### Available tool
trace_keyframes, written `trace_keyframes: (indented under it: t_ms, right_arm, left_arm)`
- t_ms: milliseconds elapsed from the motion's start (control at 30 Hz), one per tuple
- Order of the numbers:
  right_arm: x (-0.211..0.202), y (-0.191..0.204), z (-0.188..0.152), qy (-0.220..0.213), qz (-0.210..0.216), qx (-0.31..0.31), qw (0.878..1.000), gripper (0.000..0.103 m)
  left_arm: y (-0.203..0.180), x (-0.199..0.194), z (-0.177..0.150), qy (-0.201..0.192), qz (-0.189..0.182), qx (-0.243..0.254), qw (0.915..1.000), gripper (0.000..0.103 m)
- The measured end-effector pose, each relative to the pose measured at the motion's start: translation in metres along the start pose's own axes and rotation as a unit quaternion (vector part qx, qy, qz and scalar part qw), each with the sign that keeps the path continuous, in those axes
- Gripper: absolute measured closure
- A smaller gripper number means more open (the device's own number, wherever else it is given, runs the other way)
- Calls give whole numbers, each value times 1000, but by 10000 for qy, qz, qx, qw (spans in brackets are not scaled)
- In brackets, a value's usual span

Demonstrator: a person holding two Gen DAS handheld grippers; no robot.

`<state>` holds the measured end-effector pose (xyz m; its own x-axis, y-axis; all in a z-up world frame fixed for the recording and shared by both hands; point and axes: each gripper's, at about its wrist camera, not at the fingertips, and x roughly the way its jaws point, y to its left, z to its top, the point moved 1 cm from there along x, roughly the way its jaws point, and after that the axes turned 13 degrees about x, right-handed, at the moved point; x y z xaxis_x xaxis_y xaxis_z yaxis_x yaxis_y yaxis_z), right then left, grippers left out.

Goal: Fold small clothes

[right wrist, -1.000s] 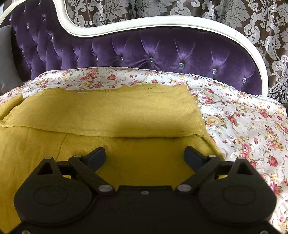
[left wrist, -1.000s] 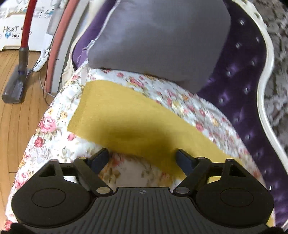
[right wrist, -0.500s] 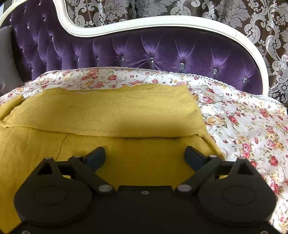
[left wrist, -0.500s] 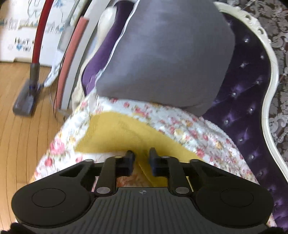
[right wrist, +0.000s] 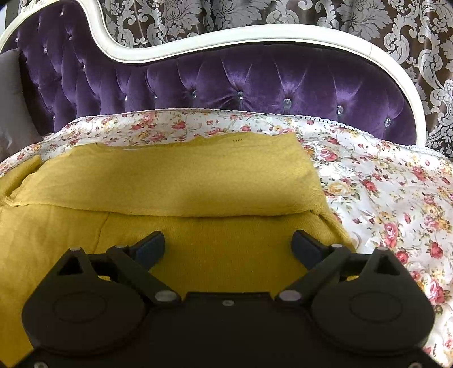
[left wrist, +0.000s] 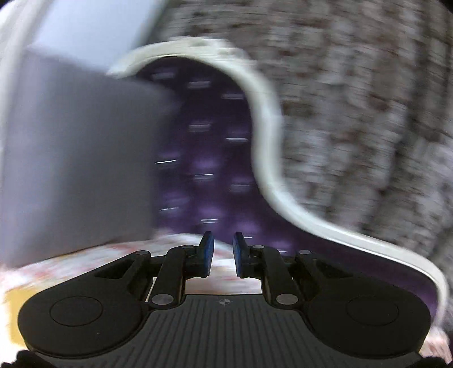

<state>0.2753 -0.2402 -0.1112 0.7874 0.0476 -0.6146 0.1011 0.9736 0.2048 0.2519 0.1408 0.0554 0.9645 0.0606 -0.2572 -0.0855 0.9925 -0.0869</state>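
Observation:
A mustard-yellow knit garment (right wrist: 170,181) lies on the floral sheet (right wrist: 382,181), its far part folded over toward me. My right gripper (right wrist: 228,243) hovers just above the garment's near part, open, with nothing between its fingers. The left wrist view is smeared by motion. There my left gripper (left wrist: 223,249) is raised and points at the purple tufted backrest (left wrist: 215,158), its blue pads almost together with no cloth seen between them. Only a yellow patch of the garment (left wrist: 17,305) shows, at the lower left beside the gripper body.
A grey cushion (left wrist: 73,158) stands at the left end of the sofa. The white carved frame (right wrist: 254,31) runs along the purple backrest (right wrist: 254,79), with patterned curtains (right wrist: 382,22) behind. Floral sheet covers the seat to the right of the garment.
My left gripper shut at the garment's edge, then swung up and to the right, from the seat toward the backrest and curtain. The right gripper and the garment in its view stayed put.

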Motion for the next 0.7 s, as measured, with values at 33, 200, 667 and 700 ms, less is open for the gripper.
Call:
trace_keyframes:
  t_ms: [33, 200, 667, 700]
  right_arm:
    - [0, 0, 0, 6, 9, 6, 10000, 5]
    - [-4, 2, 4, 34, 152, -35, 9999, 7]
    - [-64, 154, 37, -226, 2114, -2076, 9548, 22]
    - [-66, 174, 32, -202, 2301, -2317, 9450, 27]
  left_arm:
    - [-21, 4, 3, -1, -238, 95, 9997, 88]
    - [-81, 16, -19, 415, -800, 260, 9956, 76]
    - [-19, -55, -138, 2188, -30, -535, 9743, 48]
    - [-9, -60, -138, 2164, 57, -629, 9743, 48]
